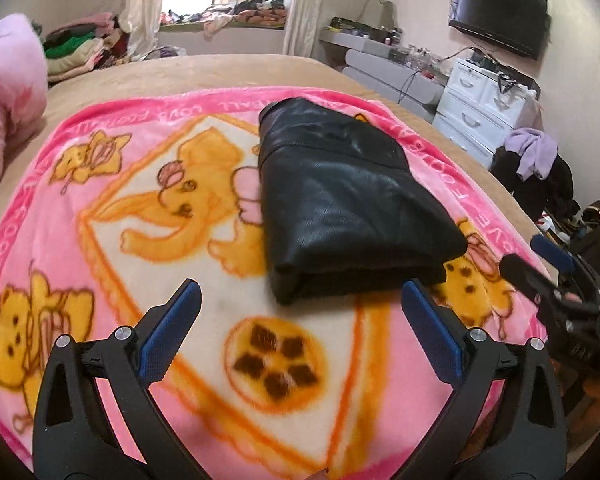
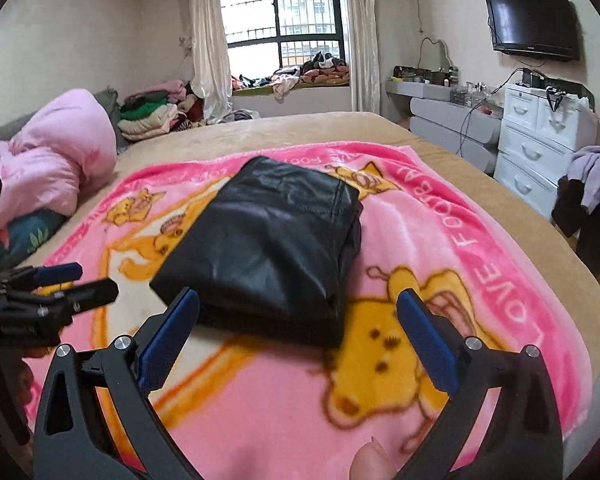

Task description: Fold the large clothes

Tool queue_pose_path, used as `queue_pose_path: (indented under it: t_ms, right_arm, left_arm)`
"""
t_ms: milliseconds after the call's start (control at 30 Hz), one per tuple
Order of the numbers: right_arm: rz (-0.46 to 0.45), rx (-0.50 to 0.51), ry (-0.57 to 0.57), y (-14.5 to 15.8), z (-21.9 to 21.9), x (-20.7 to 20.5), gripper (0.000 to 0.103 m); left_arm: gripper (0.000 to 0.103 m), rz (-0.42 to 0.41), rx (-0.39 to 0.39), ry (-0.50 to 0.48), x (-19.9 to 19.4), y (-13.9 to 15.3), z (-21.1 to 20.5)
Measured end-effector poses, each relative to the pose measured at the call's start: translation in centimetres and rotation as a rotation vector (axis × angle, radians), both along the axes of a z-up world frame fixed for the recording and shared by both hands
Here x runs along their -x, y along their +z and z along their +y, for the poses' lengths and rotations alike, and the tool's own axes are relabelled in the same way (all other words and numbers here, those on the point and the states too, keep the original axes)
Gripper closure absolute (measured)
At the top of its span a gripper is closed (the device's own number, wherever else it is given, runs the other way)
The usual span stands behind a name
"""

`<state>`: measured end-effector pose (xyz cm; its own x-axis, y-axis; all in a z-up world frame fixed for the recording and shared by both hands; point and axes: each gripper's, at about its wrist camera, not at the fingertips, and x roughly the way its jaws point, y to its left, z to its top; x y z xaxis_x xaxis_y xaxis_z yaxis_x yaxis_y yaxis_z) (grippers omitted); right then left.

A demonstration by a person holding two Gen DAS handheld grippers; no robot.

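- We hold two grippers: our left gripper (image 1: 302,294) has its jaws spread apart, gripping nothing.
- One folded black garment (image 1: 348,200) lies just ahead of these jaws, nearer their right side, resting on one pink cartoon blanket (image 1: 100,240) that covers the bed (image 1: 228,68).
- Our right gripper (image 2: 298,302) also has its jaws apart and bare; the garment sits just ahead, nearer their left side.
- One white dresser (image 2: 540,136) stands far right.

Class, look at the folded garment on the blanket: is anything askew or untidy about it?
Slightly. The black garment lies at an angle across the pink blanket, and layers poke out unevenly along its right edge. Otherwise nothing stands out.
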<state>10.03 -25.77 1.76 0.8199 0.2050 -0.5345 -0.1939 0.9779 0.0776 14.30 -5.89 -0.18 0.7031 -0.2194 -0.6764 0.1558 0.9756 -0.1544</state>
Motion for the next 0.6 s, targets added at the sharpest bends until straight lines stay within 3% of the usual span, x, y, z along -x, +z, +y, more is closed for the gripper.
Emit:
queue_pose_path:
  t_ms: [600]
  right_arm:
    - [0.03,0.013,-0.015,-0.4,0.4,2.2,0.004]
  left_arm:
    - [0.009,0.004,-0.025,0.032,1.9,-0.4,0.6]
